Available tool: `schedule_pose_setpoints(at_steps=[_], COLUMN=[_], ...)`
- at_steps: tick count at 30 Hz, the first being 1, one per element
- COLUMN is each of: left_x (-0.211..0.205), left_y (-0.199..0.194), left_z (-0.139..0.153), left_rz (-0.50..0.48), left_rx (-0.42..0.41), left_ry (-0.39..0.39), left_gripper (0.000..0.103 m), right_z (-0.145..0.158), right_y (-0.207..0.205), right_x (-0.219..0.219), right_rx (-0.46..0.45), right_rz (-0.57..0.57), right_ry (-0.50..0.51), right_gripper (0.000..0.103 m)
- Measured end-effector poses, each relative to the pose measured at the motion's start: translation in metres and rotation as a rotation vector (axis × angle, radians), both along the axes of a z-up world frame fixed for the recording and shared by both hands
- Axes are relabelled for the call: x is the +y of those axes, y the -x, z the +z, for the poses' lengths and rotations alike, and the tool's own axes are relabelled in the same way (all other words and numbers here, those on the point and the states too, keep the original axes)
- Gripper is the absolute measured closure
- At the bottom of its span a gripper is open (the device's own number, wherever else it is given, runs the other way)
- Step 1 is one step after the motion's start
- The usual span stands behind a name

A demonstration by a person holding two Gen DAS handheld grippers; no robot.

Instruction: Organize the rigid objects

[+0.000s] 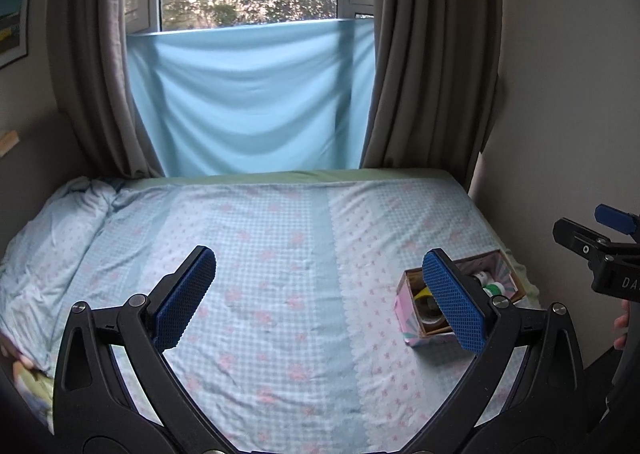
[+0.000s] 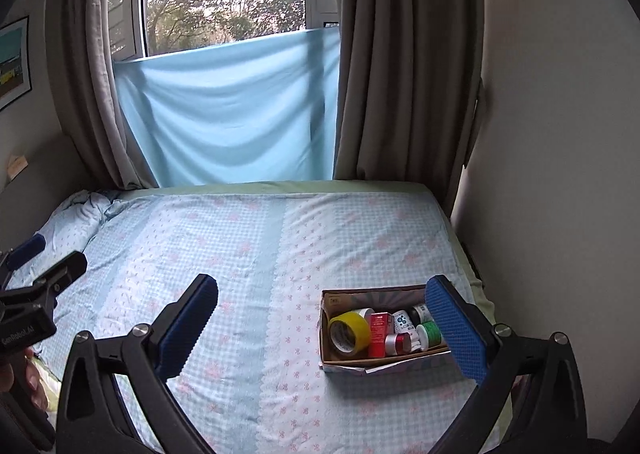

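Note:
A cardboard box (image 2: 344, 364) with pastel outer walls sits on the bed at the right; it also shows in the left wrist view (image 1: 408, 306). Inside lie a yellow tape roll (image 2: 349, 331), a red carton (image 2: 378, 334), a green-capped bottle (image 2: 430, 332) and other small bottles. My left gripper (image 1: 320, 298) is open and empty above the bed's middle. My right gripper (image 2: 322, 328) is open and empty, its right finger (image 2: 456, 330) over the box's right end.
The bed (image 2: 224, 254) has a blue checked sheet with pink flowers. A crumpled duvet (image 1: 52, 238) lies at the far left. Grey curtains (image 2: 404, 66) and a blue cloth (image 2: 228, 110) hang behind the bed. A wall (image 2: 552, 174) stands close on the right.

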State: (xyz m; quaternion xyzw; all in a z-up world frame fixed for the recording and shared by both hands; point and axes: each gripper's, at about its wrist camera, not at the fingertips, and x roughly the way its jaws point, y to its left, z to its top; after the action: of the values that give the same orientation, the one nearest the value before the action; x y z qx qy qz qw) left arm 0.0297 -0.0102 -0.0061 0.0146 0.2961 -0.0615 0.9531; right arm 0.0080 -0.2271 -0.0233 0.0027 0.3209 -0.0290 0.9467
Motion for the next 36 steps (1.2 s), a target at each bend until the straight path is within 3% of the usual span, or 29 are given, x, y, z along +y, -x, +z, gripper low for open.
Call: schedule_pose_setpoints(at_steps=[36], left_x=[-0.013], left_y=[-0.006], left_z=[-0.006], left_rz=[0.047], left_rx=[-0.015], left_ry=[-0.002], left_gripper=[0.000], right_z=[-0.002], right_y=[-0.017], right_x=[-0.002], right_rx=[-0.004], right_rz=[0.036], right_ry=[-0.008], right_gripper=[0.000])
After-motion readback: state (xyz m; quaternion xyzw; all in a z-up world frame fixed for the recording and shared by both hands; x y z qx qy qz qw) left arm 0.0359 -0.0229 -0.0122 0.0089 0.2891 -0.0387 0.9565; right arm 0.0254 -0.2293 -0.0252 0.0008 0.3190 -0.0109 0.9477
